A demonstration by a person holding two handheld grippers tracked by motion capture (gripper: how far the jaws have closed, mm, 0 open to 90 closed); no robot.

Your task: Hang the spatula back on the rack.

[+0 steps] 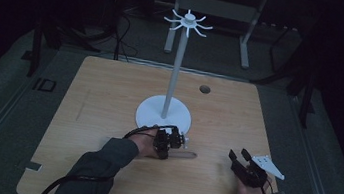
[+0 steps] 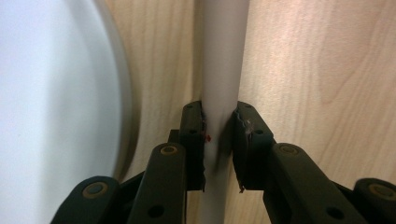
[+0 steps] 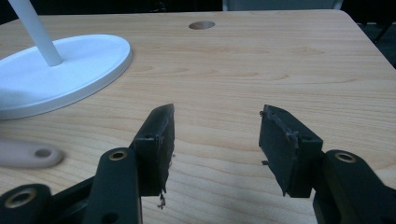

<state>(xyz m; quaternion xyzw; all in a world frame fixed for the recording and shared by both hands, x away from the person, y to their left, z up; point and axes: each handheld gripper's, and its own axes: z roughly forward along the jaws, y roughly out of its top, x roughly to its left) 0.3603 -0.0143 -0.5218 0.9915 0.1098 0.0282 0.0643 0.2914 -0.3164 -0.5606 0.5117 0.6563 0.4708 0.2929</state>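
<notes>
We see the left gripper (image 1: 170, 142) fingers pinching a pale handle (image 2: 219, 70) lying beside the white stand (image 1: 164, 113) on the bench (image 1: 229, 109), right gripper (image 1: 241, 161) fingers spread.

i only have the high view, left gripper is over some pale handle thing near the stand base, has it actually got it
Observer: Yes. In the left gripper view the left gripper is closed on the pale handle, one jaw on each side.
Operator: right one holding anything
Observer: No. The right gripper is open, with bare table between its jaws.
Operator: does that handle have a hole
Observer: Yes, the right gripper view shows a hole in its rounded end.
</notes>
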